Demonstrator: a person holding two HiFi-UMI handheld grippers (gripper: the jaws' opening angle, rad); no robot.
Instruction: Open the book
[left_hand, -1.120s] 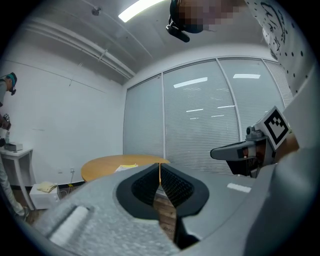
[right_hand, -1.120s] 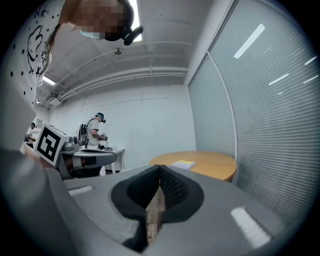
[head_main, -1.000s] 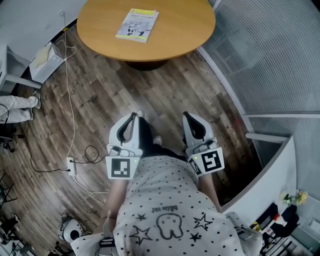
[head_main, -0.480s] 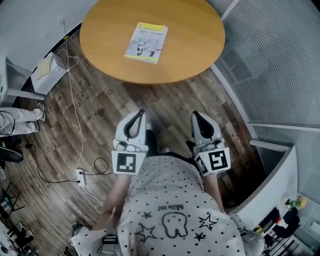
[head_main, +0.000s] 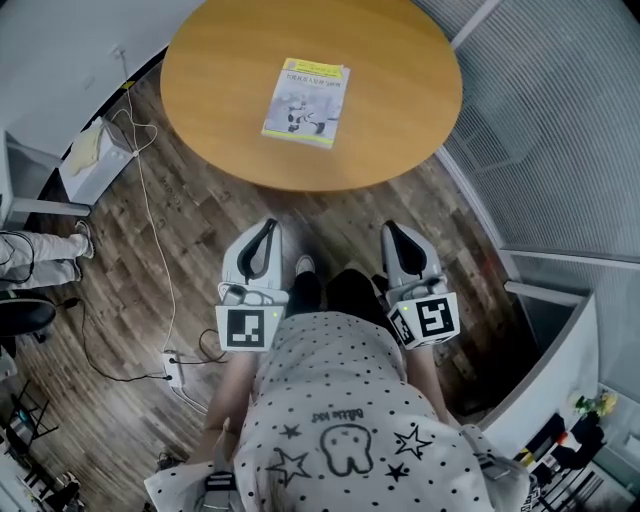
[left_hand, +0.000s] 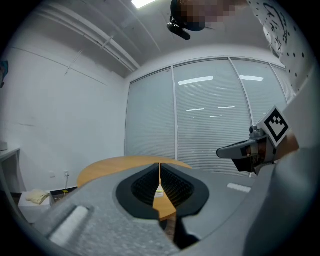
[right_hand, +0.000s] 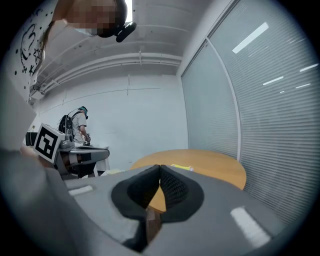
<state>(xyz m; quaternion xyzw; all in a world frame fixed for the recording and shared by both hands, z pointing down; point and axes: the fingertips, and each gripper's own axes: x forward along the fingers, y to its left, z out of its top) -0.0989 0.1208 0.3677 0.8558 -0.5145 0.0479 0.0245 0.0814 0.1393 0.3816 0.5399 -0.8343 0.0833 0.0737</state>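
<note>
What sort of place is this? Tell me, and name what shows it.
Probably an office meeting room: a round wooden table with a book on it, glass partition walls with blinds, and a plank floor.

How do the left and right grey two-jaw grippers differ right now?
Markers: in the head view the left marker cube on the left grey gripper faces the camera square-on, while the right marker cube on the right grey gripper sits turned at an angle.
Aim: the yellow-edged paperback book lines up with the left gripper's jaws but lies just right of the right gripper's.
Shared: both are shut, empty and short of the round wooden table.
</note>
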